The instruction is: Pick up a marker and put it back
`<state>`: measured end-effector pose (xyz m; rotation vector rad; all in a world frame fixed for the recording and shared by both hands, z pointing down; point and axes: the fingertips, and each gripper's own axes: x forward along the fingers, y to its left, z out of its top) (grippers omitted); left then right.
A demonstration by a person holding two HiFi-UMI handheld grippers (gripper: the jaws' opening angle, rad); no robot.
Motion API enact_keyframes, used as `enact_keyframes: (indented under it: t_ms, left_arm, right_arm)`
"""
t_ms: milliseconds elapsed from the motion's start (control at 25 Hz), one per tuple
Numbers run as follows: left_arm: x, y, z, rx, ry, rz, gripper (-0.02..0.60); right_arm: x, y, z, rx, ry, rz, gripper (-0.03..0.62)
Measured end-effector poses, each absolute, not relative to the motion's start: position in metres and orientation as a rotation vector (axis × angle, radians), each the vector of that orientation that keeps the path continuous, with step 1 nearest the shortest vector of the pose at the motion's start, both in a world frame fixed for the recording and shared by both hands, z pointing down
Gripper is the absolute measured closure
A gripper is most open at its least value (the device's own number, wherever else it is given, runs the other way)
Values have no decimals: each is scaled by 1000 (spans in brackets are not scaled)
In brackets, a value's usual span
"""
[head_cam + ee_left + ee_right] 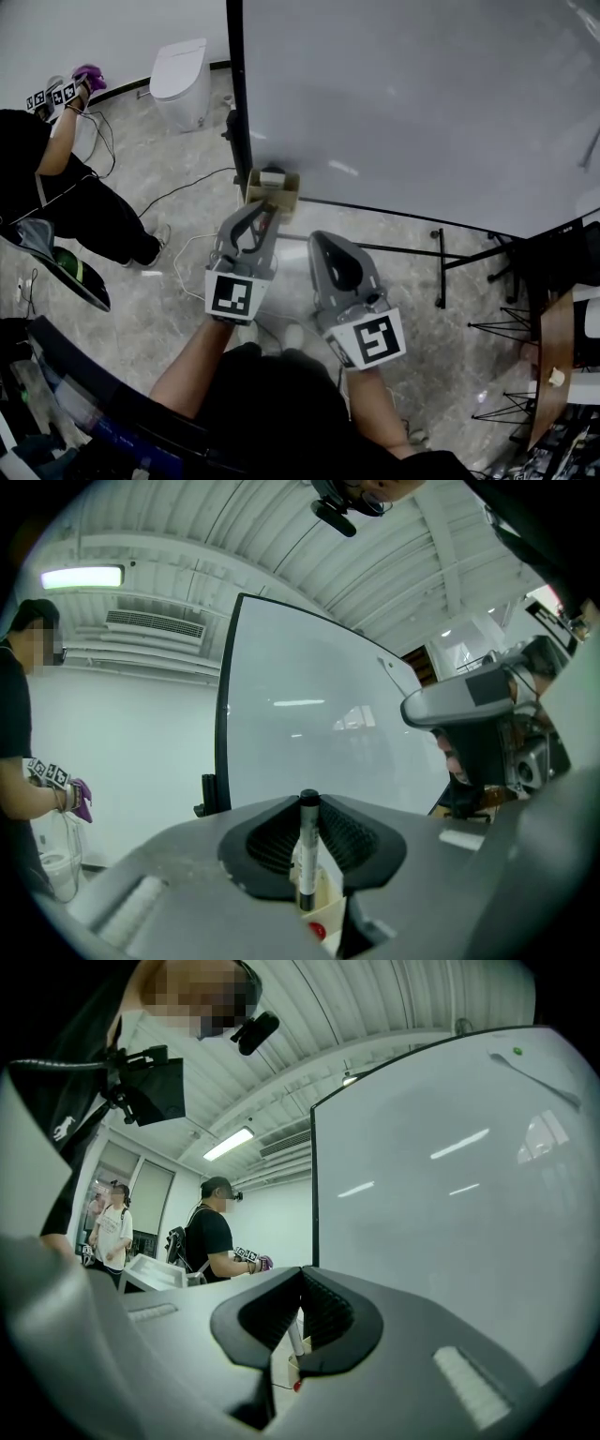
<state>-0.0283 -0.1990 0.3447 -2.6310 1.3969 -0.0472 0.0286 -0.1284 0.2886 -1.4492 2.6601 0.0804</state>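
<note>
A white marker with a black cap (pixel 304 860) stands upright between the pads of my left gripper (pixel 307 803), which is shut on it. In the head view the left gripper (pixel 265 214) hangs just in front of a small cardboard box (pixel 277 187) fixed at the lower edge of the whiteboard (pixel 422 103). Below the held marker I see the box (pixel 330 892) with a red cap (pixel 319 931) in it. My right gripper (pixel 320 240) floats beside the left one, its tips meeting with nothing between them (pixel 302 1274).
A person in black (pixel 56 178) with grippers stands at the left. A white bin-like object (pixel 180 80) and cables (pixel 187 187) are on the floor. The whiteboard's stand legs (pixel 441 267) run to the right, near a wooden table (pixel 553 356).
</note>
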Motion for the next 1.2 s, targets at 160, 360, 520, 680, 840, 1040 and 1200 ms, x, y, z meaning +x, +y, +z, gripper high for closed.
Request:
enact_keyframes:
  t_ms: [160,360,520,680,840,1040,1200]
  left_arm:
    - [-38,-194,339,-2622,1411,-24,512]
    - [-48,-190,337,-2617,1425,-30,511]
    - [-49,-188,338,-2618,1424,-40,512]
    - [-48,-185,338,-2625,1421,-38,512]
    - [-46,-186,339,-2632,1418,-45,514]
    - [-46,-186,338,-2646,1418,-9,511]
    - [-45,-185,338,-2648,1411,-12,511]
  right_arm:
    - [26,-123,284,-1437,2660,94,585]
    - [22,-123,281,-1426,2659,95,585]
    - [18,-122,280,-1412,2671,101,585]
    - [15,-121,280,-1404,2666,91,585]
    - [14,-121,279,-1401,2670,93,585]
    - [15,-121,280,-1404,2674,98,585]
    - [13,-120,278,-1394,2673,97,585]
